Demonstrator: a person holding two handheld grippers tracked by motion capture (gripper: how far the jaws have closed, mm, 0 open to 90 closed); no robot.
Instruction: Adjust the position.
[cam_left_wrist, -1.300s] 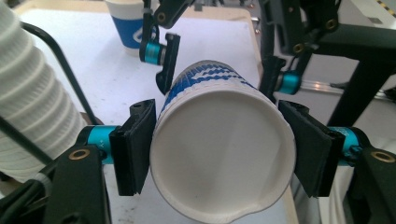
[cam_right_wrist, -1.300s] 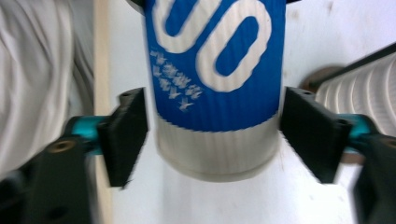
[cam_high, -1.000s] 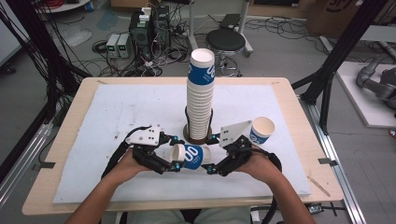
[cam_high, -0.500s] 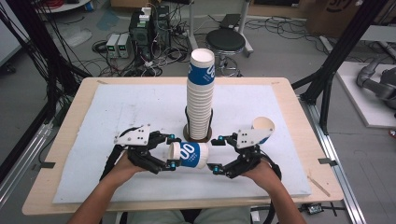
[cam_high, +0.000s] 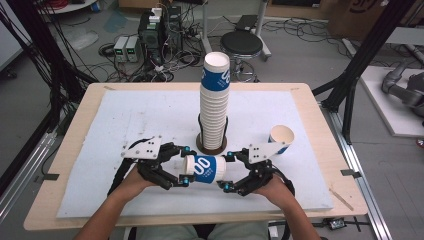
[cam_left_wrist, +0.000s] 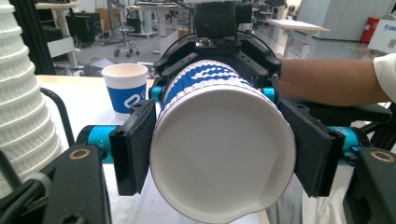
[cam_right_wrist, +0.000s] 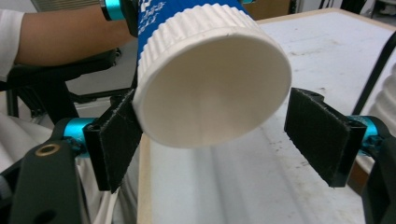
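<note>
A blue-and-white paper cup (cam_high: 203, 168) lies on its side in the air just above the desk (cam_high: 75, 150), near the middle of the front edge, held between two hand-held grippers that face each other. The left gripper (cam_high: 181, 164) has its fingers (cam_left_wrist: 133, 147) clenched on the cup's rim end, one black pad pressed against each side of the open mouth (the left gripper view looks straight into the white interior). The right gripper (cam_high: 227, 171) meets the cup's base end from the other side; in the right gripper view its fingers (cam_right_wrist: 114, 140) are released, one pad touching or nearly touching the cup's wall and the other standing well apart from it, with a clear gap beside the white base. Just behind the held cup, toward the centre of the desk, a tall stack of cups (cam_high: 215, 102) rises upright from a dark round holder (cam_high: 211, 146). A single cup (cam_high: 281, 138) of the same pattern stands upright toward the right edge of the desk, just beyond the right gripper's grey plate. A pale mat (cam_high: 130, 115) covers most of the desk. The person's forearms come in from the front edge.
</note>
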